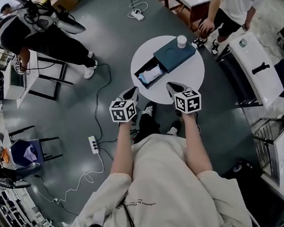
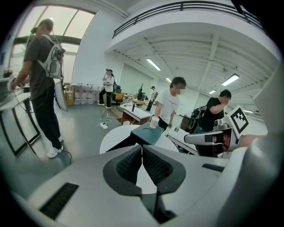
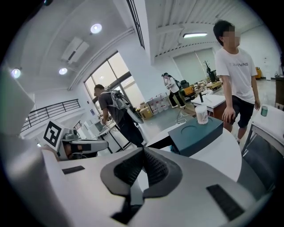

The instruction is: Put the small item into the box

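Note:
A dark teal box [image 1: 172, 55] lies on the round white table [image 1: 189, 76], its drawer pulled out toward me. In the drawer lies a white and blue item [image 1: 151, 75]. A small white cup [image 1: 181, 41] stands on the box's far corner. My left gripper [image 1: 133, 92] hovers at the table's near left edge, shut and empty. My right gripper [image 1: 171, 87] is at the near right edge, also shut with nothing in it. The left gripper view shows its jaws [image 2: 142, 150] closed, with the box [image 2: 148, 133] and cup [image 2: 154, 122] ahead. The right gripper view shows closed jaws [image 3: 143, 154], the box [image 3: 195, 131] and cup [image 3: 202, 114].
A person in a white shirt [image 1: 233, 12] stands just beyond the table. Another person with a backpack [image 1: 38, 31] stands at the left. A white cabinet [image 1: 253, 65] is to the right. Cables and a power strip [image 1: 94, 144] lie on the grey floor.

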Tool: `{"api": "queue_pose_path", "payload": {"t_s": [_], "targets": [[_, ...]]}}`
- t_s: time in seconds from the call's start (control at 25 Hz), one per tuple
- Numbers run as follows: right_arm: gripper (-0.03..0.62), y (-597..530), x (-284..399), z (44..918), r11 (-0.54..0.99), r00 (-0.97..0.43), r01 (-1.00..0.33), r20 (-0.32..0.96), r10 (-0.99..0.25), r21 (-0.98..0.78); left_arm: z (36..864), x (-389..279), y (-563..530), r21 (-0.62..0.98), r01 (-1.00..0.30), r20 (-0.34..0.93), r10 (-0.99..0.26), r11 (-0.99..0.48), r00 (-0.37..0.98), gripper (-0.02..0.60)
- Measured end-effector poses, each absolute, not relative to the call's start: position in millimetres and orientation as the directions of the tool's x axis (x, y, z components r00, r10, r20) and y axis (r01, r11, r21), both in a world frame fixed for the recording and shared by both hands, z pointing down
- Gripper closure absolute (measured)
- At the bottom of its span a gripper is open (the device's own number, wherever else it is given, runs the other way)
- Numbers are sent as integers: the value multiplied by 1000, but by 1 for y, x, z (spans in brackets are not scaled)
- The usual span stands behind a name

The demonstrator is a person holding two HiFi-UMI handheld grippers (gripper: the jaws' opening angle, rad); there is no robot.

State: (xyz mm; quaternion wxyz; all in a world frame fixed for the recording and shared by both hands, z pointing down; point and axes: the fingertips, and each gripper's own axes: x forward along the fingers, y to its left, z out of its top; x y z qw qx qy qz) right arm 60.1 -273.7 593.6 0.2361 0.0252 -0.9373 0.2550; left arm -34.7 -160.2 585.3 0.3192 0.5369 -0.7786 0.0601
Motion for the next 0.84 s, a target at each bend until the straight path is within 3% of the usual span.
{"api": "queue_pose_path", "payload": {"t_s": [0.44,0.6,0.84], "targets": [[560,-258,59,583,907,-884,-132,462,75,-400,583,-32,-139,224,-865,567,-782,448,-258,558],[560,-258,67,588,911,-879,-138,473,70,-390,581,-23,-141,135,-899,566,-777,416,-275,558],[560,-262,61,588,908,-877,-155,478,56,-390,568,-30,-147,146,-908,530,-806,392,-262,558]]}}
